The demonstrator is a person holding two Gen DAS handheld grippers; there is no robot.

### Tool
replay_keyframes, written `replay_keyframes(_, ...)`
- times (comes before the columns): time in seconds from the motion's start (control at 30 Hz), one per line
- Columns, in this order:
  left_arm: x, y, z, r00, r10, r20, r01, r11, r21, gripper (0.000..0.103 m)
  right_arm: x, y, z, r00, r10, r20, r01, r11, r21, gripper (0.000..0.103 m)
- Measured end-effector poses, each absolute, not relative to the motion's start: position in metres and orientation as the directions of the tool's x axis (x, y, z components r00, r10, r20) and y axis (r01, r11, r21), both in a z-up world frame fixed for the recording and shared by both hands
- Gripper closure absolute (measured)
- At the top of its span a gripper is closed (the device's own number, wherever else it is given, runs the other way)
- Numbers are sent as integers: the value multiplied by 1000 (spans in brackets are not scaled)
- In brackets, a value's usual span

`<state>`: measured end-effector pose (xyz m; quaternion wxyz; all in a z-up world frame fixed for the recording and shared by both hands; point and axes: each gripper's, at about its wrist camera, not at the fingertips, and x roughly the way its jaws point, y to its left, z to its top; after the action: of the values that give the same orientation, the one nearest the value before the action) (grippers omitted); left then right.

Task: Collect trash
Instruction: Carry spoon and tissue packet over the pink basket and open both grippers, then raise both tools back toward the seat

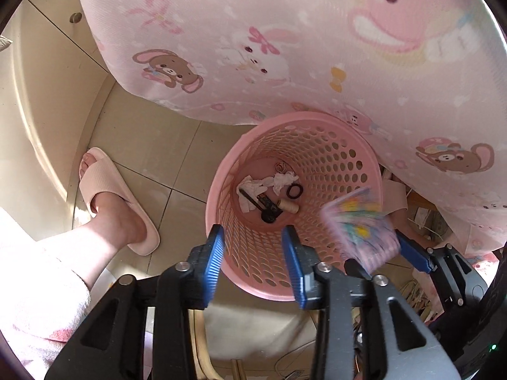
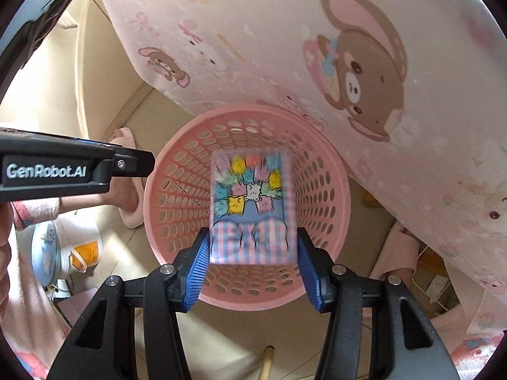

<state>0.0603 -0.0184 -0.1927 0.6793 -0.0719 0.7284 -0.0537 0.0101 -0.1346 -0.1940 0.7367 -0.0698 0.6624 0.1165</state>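
Observation:
A pink perforated waste basket stands on the floor under the table edge; it also shows in the right wrist view. Inside lie crumpled tissues, a black ring, a thread spool and a dark object. A colourful cartoon-printed card packet appears blurred in the air over the basket mouth, between the open fingers of my right gripper; it also shows in the left wrist view. My left gripper is open and empty above the basket's near rim.
A pink cartoon tablecloth hangs over the basket's far side. A foot in a pink slipper stands to the left on the tiled floor. A white tub and clutter sit at the lower left in the right wrist view.

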Motion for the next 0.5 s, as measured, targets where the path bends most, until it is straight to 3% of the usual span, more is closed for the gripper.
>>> replay_keyframes(0.1,61,-16,-189,-55,-173,-983,-41,984,-171,62,11,-137,-192,106,82,-991,-243,968,54,41)
replay_keyframes(0.33,63,-11,-178,-9,-150,-989,-49,988,-150,55,15,-142,-182,130,66,-989,-221,975,36,39)
replay_keyframes(0.5,63,-4,-155,88,-112,-990,-47,992,-116,48,11,-156,-142,246,46,-968,-161,987,6,39)
